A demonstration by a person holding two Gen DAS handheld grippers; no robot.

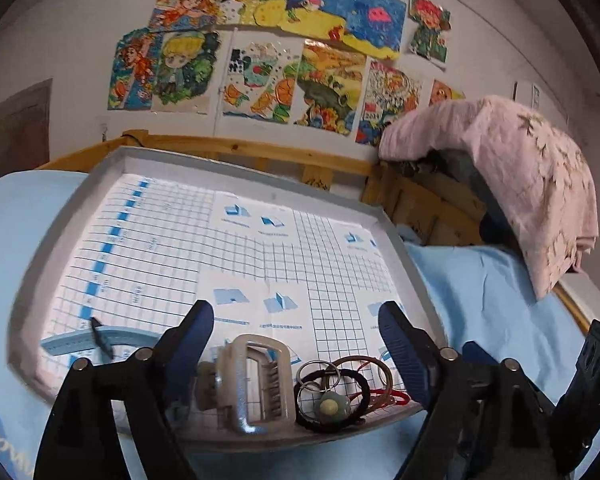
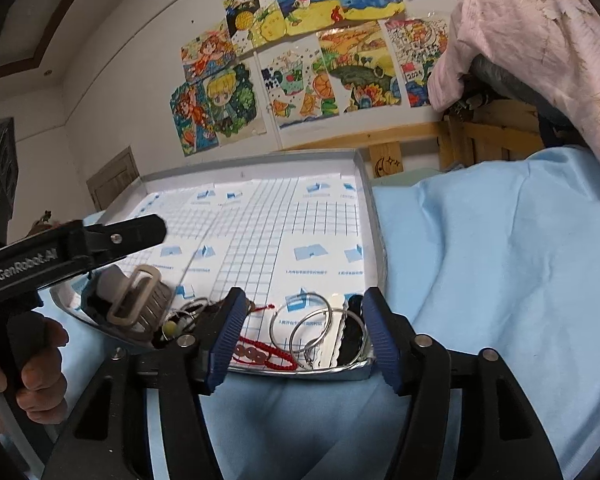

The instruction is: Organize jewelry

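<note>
Both claws spread wide over the near end of the tray.

The left claw (image 1: 296,320) stands released above a hair clip (image 1: 246,384) and black hair tie (image 1: 336,400); the right claw (image 2: 304,320) gapes over metal rings (image 2: 312,328) and a red bracelet (image 2: 260,354), all lying in the grey tray (image 2: 360,168) on blue bedsheet (image 2: 500,280).

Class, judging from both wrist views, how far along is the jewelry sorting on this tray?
Done: nothing visibly sorted; hair claw, black hair tie, metal rings and red bracelet lie bunched at the tray's near edge. In hand: nothing; left gripper and right gripper are open. Left: everything.
</note>
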